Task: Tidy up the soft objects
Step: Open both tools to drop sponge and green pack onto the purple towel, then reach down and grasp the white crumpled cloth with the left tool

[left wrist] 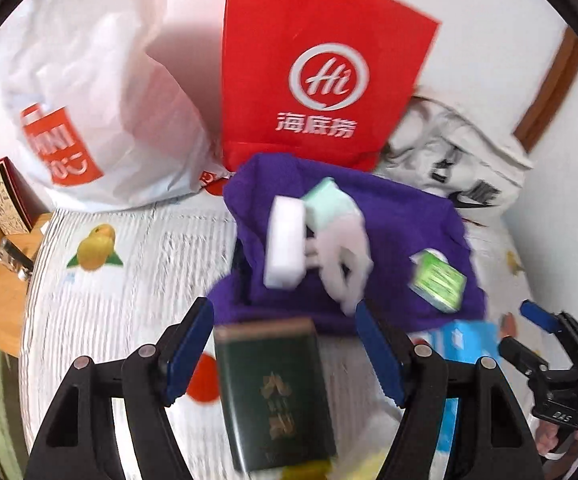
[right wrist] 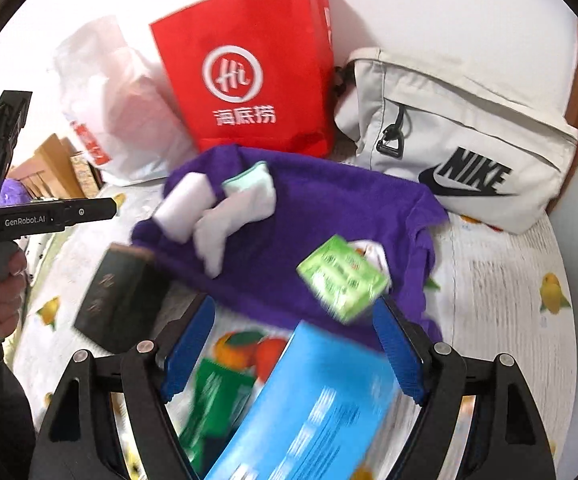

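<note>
Sponges (left wrist: 285,242) and a pale sock (left wrist: 345,252) lay on the purple cloth (left wrist: 401,216) at mid-frame, between hard boxes. At lower left in the left wrist view, the left gripper (left wrist: 285,340) stood wide, straddling a dark tin (left wrist: 273,396); closing there would likely seize the tin, not anything soft. At right, the right gripper (right wrist: 293,344) gaped wide over a blue box (right wrist: 321,408), with a green packet (right wrist: 343,276) just beyond, risking the same mistake.

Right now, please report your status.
Left gripper open over dark green box. Right gripper open over blue box. Purple towel ahead, sponges on it.
</note>
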Demonstrator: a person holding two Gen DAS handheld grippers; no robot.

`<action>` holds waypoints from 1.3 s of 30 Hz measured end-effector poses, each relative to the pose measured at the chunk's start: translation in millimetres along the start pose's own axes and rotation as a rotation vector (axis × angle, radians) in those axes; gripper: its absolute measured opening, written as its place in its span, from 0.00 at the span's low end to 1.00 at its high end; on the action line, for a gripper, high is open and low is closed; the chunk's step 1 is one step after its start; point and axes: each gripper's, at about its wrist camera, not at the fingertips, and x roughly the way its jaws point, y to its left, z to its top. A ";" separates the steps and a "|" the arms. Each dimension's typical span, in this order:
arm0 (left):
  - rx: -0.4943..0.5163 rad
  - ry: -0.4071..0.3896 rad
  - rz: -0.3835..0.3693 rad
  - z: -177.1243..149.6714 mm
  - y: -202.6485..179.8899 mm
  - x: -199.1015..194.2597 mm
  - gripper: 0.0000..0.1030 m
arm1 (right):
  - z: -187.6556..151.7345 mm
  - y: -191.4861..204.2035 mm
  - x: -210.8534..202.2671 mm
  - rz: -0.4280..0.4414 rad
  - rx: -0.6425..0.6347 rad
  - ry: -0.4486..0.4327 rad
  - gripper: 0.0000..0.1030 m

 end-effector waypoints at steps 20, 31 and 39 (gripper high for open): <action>-0.010 0.140 -0.004 -175.0 -11.8 -28.0 0.70 | -139.8 32.8 -85.4 0.051 0.095 -0.006 0.79; 0.057 0.156 0.001 -227.8 -22.4 -3.0 0.70 | -182.5 26.3 -80.6 0.000 0.121 0.001 0.79; 0.146 0.071 0.047 -242.3 -30.7 -0.7 0.73 | -199.6 29.2 -65.4 -0.035 0.120 0.008 0.79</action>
